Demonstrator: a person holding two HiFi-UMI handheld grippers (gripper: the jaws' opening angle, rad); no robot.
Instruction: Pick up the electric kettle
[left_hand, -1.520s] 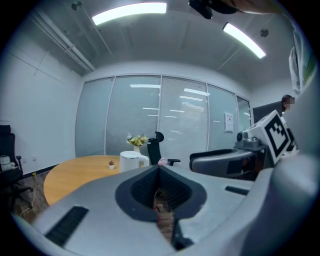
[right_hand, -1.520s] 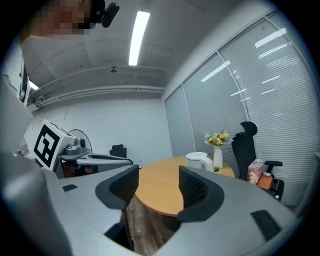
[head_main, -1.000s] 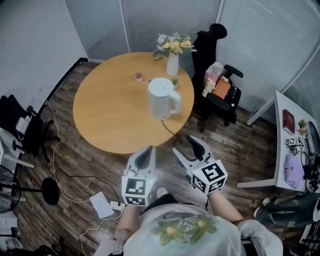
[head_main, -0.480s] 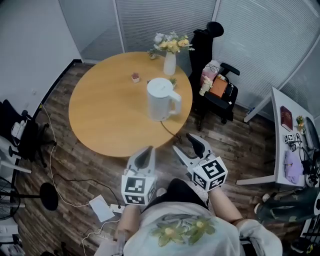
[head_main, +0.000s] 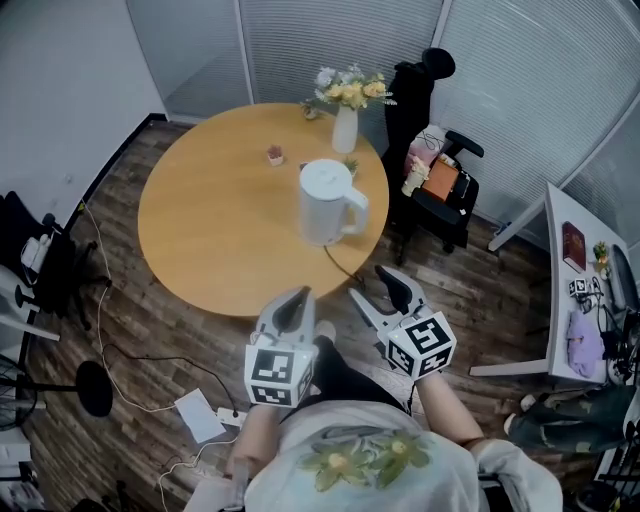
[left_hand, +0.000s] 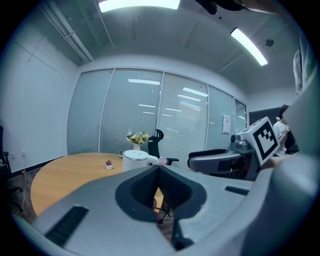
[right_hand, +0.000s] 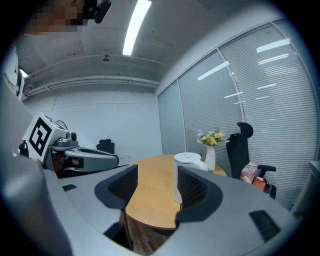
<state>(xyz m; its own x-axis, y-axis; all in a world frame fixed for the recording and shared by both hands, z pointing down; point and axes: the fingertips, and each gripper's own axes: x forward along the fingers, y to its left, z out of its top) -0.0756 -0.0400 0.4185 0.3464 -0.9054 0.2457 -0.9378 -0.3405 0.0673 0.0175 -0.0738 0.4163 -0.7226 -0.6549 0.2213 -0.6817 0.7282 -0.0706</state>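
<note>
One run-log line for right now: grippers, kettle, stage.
left gripper: shut, empty | right gripper: open, empty | electric kettle: upright on round table, untouched | stage: pre-grasp, grippers short of kettle

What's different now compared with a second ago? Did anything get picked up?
Hardly anything. The person's foot has stepped forward between the two tongs. Nothing was grabbed or released: the left tongs stay shut, the right tongs open, both short of the table, and the kettle stands untouched on it.

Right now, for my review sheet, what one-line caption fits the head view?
Standing before a round wooden table bearing a white electric kettle, left gripper shut, right gripper open.
</note>
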